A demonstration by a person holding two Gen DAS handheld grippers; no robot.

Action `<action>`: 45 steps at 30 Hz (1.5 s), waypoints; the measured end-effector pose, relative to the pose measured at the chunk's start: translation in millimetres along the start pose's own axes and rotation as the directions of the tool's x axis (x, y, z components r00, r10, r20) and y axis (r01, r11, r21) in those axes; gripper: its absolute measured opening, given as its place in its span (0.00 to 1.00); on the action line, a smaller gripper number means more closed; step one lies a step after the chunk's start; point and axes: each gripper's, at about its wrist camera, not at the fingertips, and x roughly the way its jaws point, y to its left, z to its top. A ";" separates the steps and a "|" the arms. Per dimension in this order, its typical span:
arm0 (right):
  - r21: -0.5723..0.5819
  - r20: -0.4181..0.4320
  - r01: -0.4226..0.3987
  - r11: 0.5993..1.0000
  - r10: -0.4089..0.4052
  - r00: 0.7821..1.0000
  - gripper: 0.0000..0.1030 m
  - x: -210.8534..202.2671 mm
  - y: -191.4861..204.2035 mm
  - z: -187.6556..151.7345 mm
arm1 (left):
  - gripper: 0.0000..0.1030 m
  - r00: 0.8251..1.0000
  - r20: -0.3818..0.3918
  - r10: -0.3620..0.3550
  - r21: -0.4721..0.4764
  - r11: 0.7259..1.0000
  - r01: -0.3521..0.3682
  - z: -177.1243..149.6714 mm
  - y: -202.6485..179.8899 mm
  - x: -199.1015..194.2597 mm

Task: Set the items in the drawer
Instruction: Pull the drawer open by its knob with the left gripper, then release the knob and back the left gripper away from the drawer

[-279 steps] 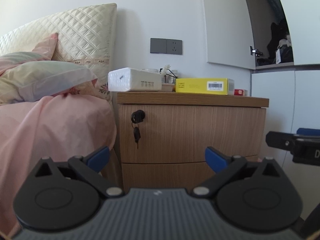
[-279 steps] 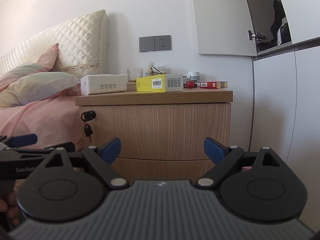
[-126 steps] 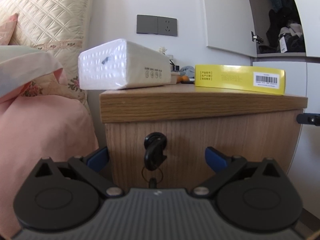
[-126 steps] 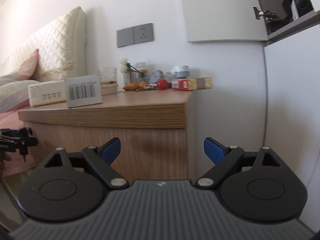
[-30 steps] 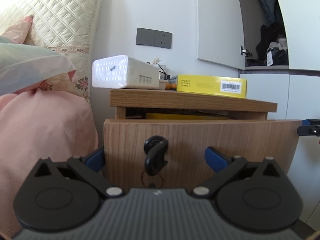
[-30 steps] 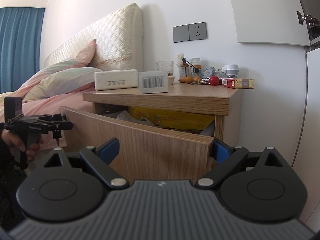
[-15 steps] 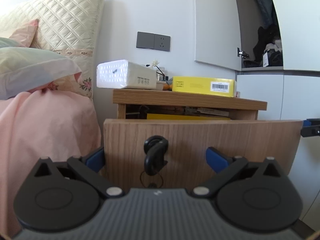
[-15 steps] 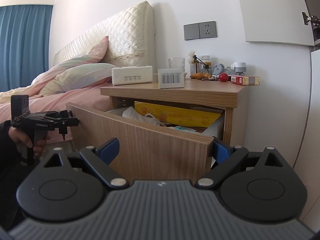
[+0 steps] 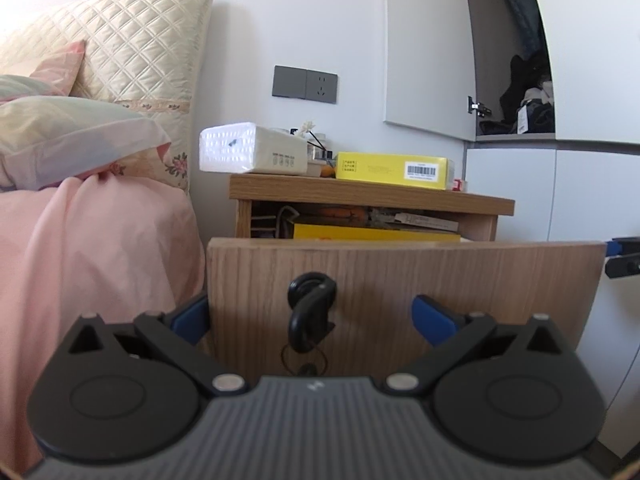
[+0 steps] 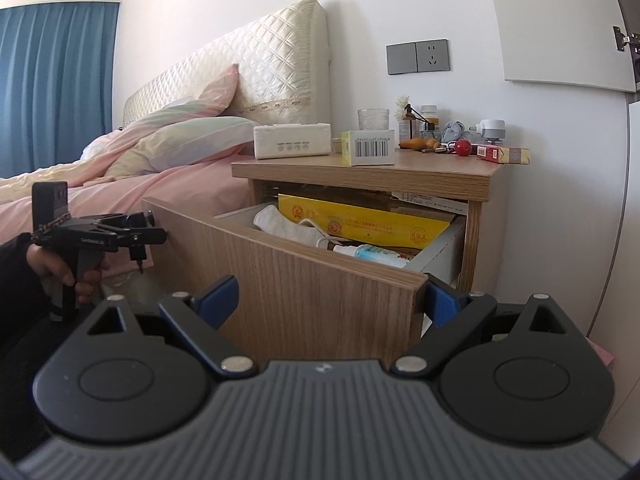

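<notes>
The nightstand's top drawer [image 10: 320, 280] stands pulled out, its wooden front [image 9: 480, 280] close to both cameras. My left gripper [image 9: 311, 316] is open, its blue fingers straddling the black key [image 9: 310, 312] in the lock. My right gripper [image 10: 328, 300] is open at the front's right edge, with its right finger [image 10: 440, 304] behind the panel. On the nightstand top rest a white tissue pack [image 10: 294, 142], a yellow barcoded box [image 10: 370, 148], a red ball [image 10: 463, 147] and a red pack [image 10: 502, 155]. Inside the drawer lie a yellow folder [image 10: 360, 220], white cloth [image 10: 288, 226] and a small bottle [image 10: 368, 254].
A bed with pink bedding [image 9: 100, 248] and pillows [image 10: 192, 140] borders the nightstand on the left. White wardrobe panels [image 9: 580, 192] stand to its right. A hand [image 10: 80, 272] holds the left gripper [image 10: 100, 236] beside the drawer front. A glass [image 10: 373, 119] and small bottles [image 10: 420, 124] crowd the back of the top.
The drawer has slid further out since a second ago, showing more of its contents. Both grippers have backed away from the nightstand with the front, still open.
</notes>
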 end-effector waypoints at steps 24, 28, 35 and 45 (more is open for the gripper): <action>-0.011 -0.016 -0.055 0.998 0.055 0.998 0.96 -20.4 9.8 -3.3 | 1.00 1.000 0.001 0.015 -0.014 1.000 -0.015 -5.7 -5.3 -26.4; -0.037 -0.018 -0.033 0.999 0.033 0.999 0.95 -18.0 12.1 -3.1 | 1.00 1.000 0.013 0.025 -0.017 1.000 -0.025 -5.0 -7.0 -30.5; -0.017 0.003 0.002 1.000 -0.002 1.000 0.95 -17.4 15.8 1.2 | 1.00 0.998 0.017 0.055 0.006 0.998 -0.055 1.1 -17.1 -43.9; 0.000 0.091 0.072 0.997 -0.072 0.993 0.92 -22.8 30.0 14.1 | 1.00 0.994 0.001 0.106 0.019 0.994 -0.106 21.5 -34.0 -62.1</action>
